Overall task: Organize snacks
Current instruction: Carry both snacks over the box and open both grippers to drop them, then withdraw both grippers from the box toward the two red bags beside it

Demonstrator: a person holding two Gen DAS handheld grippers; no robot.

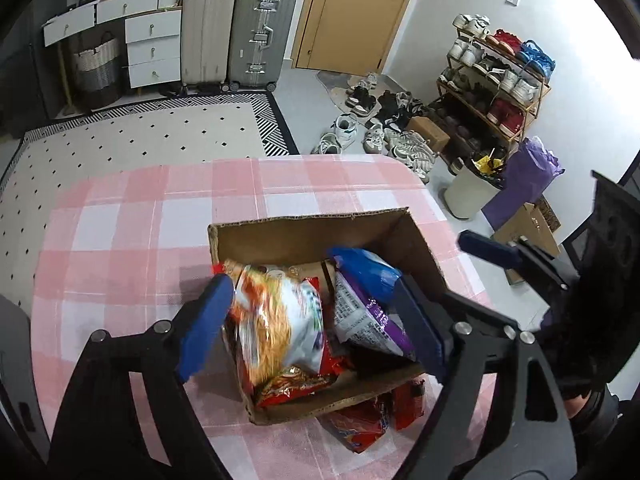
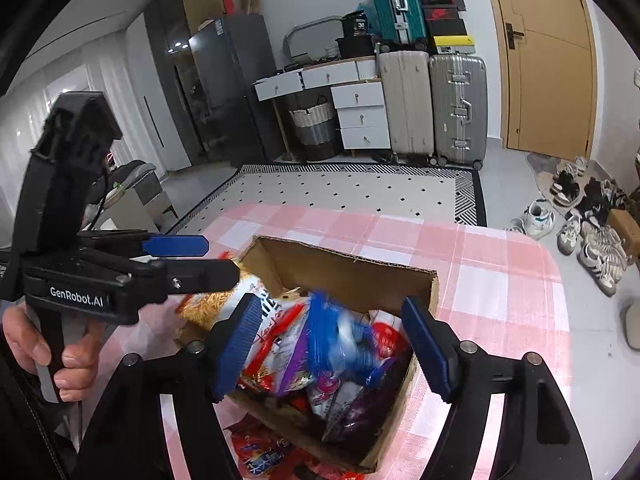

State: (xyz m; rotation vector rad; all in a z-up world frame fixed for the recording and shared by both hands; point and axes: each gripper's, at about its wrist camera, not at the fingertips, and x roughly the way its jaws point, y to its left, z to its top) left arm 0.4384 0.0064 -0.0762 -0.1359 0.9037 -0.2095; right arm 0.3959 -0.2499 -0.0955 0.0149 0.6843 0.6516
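Only the left wrist view showed the shoe rack (image 1: 496, 80) and white waste bin (image 1: 468, 192) beyond the table's far right corner. Only the right wrist view showed the dark glass-fronted cabinet (image 2: 216, 88), the teal suitcase (image 2: 394, 2) stacked on the dresser, and the person's hand (image 2: 56, 344) wrapped round the left gripper's handle.

The cardboard box (image 1: 304, 232) sat on a table under a pink-and-white checked cloth (image 1: 120, 216), directly ahead of and below both grippers. Snack packets filled it; a red packet (image 1: 360, 420) lay outside, against the box's near wall. A patterned rug (image 1: 140, 132), two upright suitcases (image 1: 236, 28) and a wooden door (image 1: 352, 12) lay beyond.

The left gripper (image 1: 316, 320) pointed down into the box, jaws spread. An orange-and-white noodle packet (image 1: 280, 316) lay between its blue pads, close to or brushing the left one (contact could not be confirmed) and clear of the right pad.

The right gripper (image 2: 332, 344) was likewise angled down over the box, jaws spread. A blue-and-white packet (image 2: 340, 336), blurred, sat between the pads, touching neither.
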